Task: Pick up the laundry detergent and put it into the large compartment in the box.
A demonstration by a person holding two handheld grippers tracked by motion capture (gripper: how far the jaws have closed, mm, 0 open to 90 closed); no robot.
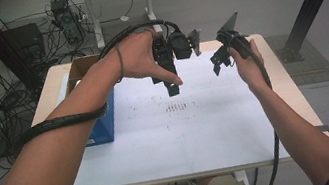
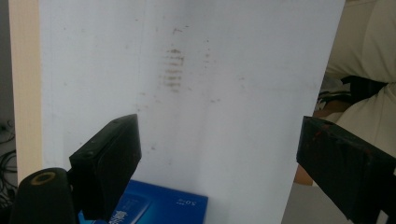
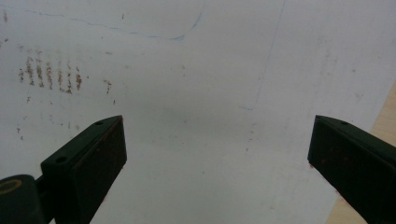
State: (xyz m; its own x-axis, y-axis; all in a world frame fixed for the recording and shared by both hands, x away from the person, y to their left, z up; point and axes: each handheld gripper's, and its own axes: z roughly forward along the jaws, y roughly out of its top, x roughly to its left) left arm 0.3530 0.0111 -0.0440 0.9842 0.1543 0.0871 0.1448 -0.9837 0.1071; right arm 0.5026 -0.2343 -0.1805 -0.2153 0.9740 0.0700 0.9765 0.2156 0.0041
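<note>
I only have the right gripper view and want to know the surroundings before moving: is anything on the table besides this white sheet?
Observer: Yes, a blue box lies at the left edge of the sheet.
Operator: Is the left gripper holding anything?
Observer: No, the left gripper is open, with nothing between its jaws.
Operator: Anything else near that box?
Observer: An open cardboard box sits behind it, at the far left corner of the table.
</note>
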